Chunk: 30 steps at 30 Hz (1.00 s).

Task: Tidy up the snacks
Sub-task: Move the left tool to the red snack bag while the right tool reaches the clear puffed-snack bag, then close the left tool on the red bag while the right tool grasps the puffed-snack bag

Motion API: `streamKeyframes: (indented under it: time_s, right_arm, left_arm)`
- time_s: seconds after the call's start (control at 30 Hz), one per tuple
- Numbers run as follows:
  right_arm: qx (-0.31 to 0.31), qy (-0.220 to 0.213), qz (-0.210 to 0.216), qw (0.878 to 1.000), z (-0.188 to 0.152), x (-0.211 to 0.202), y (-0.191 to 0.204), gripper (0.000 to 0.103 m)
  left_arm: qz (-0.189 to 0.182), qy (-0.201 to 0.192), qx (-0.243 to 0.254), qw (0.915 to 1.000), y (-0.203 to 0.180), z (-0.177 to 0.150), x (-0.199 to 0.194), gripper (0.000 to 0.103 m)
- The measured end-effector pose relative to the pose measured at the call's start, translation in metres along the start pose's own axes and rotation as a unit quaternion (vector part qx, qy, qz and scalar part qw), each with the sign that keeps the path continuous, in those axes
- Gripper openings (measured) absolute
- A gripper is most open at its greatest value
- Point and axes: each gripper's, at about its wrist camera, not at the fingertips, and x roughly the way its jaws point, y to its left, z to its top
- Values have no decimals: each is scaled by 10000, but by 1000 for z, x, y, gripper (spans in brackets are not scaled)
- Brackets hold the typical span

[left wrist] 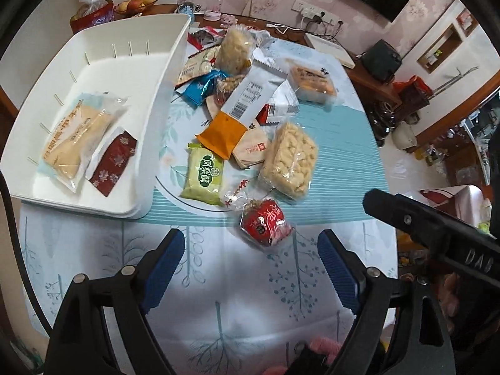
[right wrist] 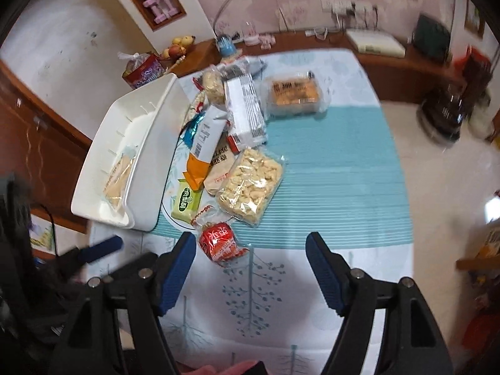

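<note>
Bin (left wrist: 162,72), two packets inside, perhaps more

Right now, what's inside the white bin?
The white bin holds two packets: a pale biscuit pack and a dark red wrapper beside it. Its near wall hides part of the floor.

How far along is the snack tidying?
Barely started. Two packets, a pale biscuit pack and a dark red wrapper, lie in the white bin. Both tongs are open and empty. The pile, including the red packet, remains on the table.
</note>
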Motion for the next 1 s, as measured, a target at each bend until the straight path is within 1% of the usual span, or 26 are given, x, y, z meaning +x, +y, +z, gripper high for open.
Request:
streamKeyframes:
  time_s: [0.1, 0.2, 0.3, 0.37, 0.43, 0.53, 0.67, 0.77, 1.0]
  right_arm:
    - [244, 291, 84, 9992, 9, 18, -9, 73]
    - [487, 513, 302, 9970, 18, 35, -18, 73]
    - [690, 697, 447, 9942, 27, 51, -25, 73]
    - [768, 832, 467, 9925, 33, 62, -28, 73]
    - [810, 941, 469, 9911, 39, 71, -30, 73]
    - [776, 1059, 466, 9903, 45, 82, -31, 73]
    - [620, 1145, 464, 9904, 53, 94, -25, 73]
    - [519, 1202, 476, 9903, 56, 102, -21, 73]
    - [396, 1350, 483, 9889, 58, 119, -14, 73]
  left_arm:
    - [34, 53, -92, 9999, -3, 1, 16, 86]
    - [112, 27, -129, 9998, -6, -1, 29, 86]
    - [198, -127, -177, 9996, -9, -1, 41, 86]
    - [159, -168, -276, 9993, -8, -1, 47, 86]
    - [237, -275, -287, 9989, -9, -1, 53, 86]
    - [499, -288, -212, 9981, -12, -1, 65, 86]
    - [522, -196, -251, 9981, -13, 0, 74, 86]
    - [548, -182, -129, 9982, -20, -1, 77, 86]
    - [734, -71, -28, 9973, -28, -3, 91, 86]
